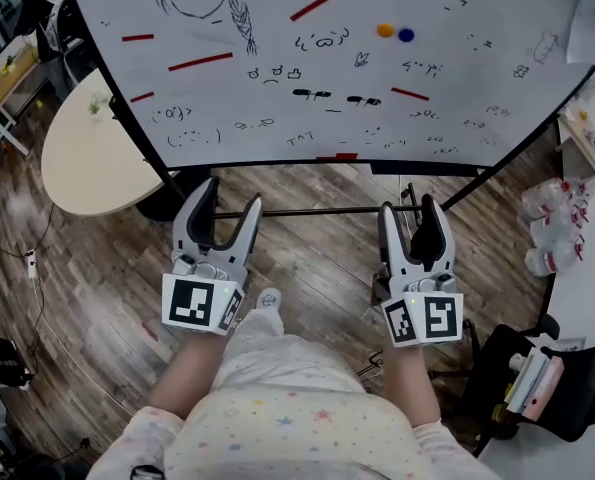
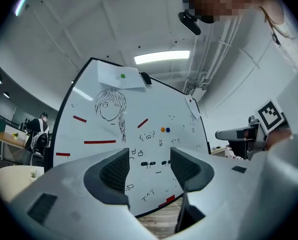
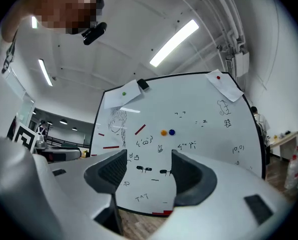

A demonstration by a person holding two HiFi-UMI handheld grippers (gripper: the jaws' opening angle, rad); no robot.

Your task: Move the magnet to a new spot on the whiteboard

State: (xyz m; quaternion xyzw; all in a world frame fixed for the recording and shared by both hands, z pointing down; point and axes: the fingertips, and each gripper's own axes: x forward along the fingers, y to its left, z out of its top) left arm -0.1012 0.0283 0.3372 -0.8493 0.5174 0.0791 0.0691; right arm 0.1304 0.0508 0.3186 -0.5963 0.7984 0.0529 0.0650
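Note:
The whiteboard stands ahead, covered in small doodles. An orange round magnet and a blue round magnet sit side by side at its upper right. Several red bar magnets, such as the long one, and two black magnets are spread over it. My left gripper and right gripper hang side by side well short of the board, both open with nothing between the jaws. The left gripper view shows the orange magnet far beyond the left gripper. The right gripper frames the board too.
A round beige table stands left of the board. The board's black stand bar crosses the wooden floor just ahead of the grippers. Plastic bottles and a black chair are at the right. Paper sheets hang on the board's top.

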